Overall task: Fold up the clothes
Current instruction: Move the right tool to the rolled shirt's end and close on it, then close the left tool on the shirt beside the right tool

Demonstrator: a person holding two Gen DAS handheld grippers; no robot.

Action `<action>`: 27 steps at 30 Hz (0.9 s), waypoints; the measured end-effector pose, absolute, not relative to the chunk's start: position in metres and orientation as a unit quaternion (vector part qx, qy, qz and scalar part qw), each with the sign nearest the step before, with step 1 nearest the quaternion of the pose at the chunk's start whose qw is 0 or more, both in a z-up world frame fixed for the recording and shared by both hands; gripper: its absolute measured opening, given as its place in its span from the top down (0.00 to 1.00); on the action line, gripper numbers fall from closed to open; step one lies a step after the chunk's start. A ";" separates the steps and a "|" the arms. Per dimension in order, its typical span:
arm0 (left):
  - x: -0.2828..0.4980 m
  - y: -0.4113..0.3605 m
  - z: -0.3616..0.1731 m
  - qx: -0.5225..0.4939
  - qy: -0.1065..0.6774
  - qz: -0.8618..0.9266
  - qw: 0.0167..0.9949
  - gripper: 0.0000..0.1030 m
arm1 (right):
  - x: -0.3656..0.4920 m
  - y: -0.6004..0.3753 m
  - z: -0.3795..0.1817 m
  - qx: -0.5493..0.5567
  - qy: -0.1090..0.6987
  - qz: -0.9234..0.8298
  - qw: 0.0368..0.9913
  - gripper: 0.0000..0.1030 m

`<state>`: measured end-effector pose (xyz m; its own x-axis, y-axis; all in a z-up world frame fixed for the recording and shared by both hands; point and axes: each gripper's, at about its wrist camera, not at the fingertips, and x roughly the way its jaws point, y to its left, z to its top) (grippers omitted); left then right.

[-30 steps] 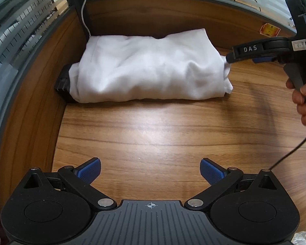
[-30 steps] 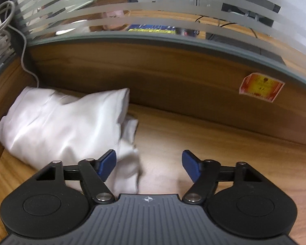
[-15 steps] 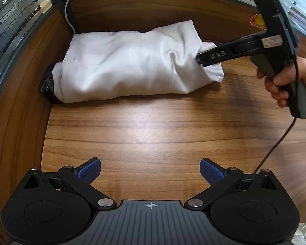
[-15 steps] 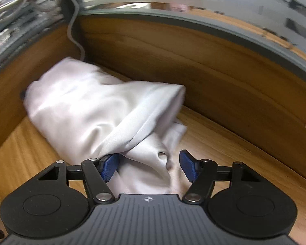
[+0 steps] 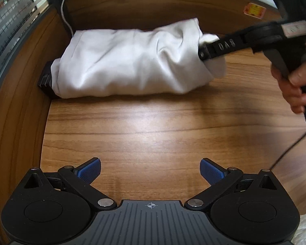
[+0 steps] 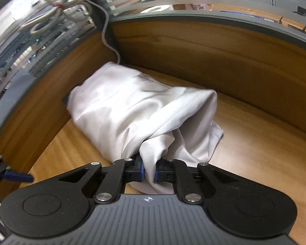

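At the right end of the bundle, we see the right gripper (image 6: 149, 170) with its jaws closing on a pinched fold of the white garment (image 5: 130, 63), cloth squeezed between the blue pads (image 6: 141, 170). The left gripper (image 5: 151, 171) hangs wide, nothing between its fingers, over bare wooden desk (image 5: 153, 126). The garment (loosely rolled) lies in the far left corner, against the wooden partition (image 5: 153, 6), partly covering a black object (image 5: 45, 79).

The white garment (image 5: 130, 61) lies bunched in a long wrinkled roll on the wooden desk (image 5: 153, 126), well ahead of the left gripper (image 5: 151, 170). Its loose end is gathered between the blue pads of the closing right gripper (image 6: 149, 170).
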<state>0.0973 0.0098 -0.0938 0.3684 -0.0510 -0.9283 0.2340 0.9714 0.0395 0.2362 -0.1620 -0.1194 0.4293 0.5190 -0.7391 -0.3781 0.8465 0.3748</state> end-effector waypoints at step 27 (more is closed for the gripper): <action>0.039 -0.023 -0.071 0.081 0.497 -0.257 0.825 0.42 | 0.045 -0.138 -0.032 0.137 0.406 0.273 0.862 0.94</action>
<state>0.0391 -0.0230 -0.0715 0.3739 -0.3423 -0.8620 0.5041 0.8551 -0.1209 0.0448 -0.1377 -0.0322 0.5221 0.5809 -0.6245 -0.3592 0.8139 0.4567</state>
